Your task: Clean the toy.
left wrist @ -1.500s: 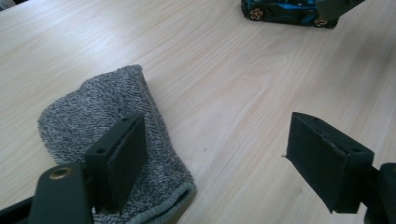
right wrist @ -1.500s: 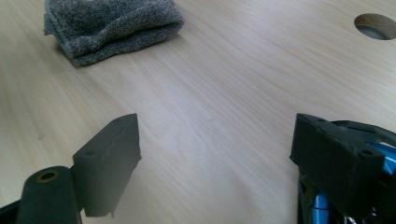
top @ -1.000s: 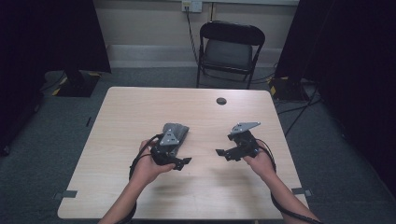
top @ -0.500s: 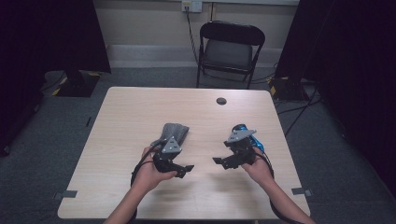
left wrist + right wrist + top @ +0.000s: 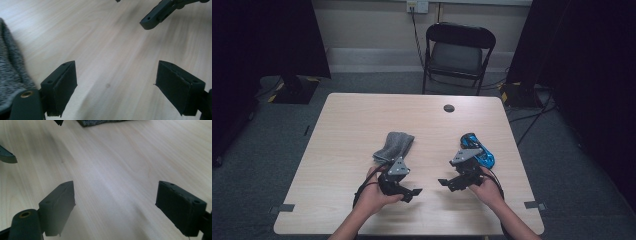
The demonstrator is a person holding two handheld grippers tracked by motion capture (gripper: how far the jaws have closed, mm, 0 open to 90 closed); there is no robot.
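Grey knitted cloth (image 5: 395, 145) and a blue toy car (image 5: 477, 149) are seen on the wooden table (image 5: 337, 150), each just behind a gripper.
In the high view the left gripper (image 5: 411, 191) and right gripper (image 5: 446, 183) are held low, facing each other. In the left gripper view the jaws are spread, with nothing between; the cloth (image 5: 11, 75) lies beside them. In the right gripper view the jaws are spread too. The cloth is judged soft and light, best pinched at a folded edge.
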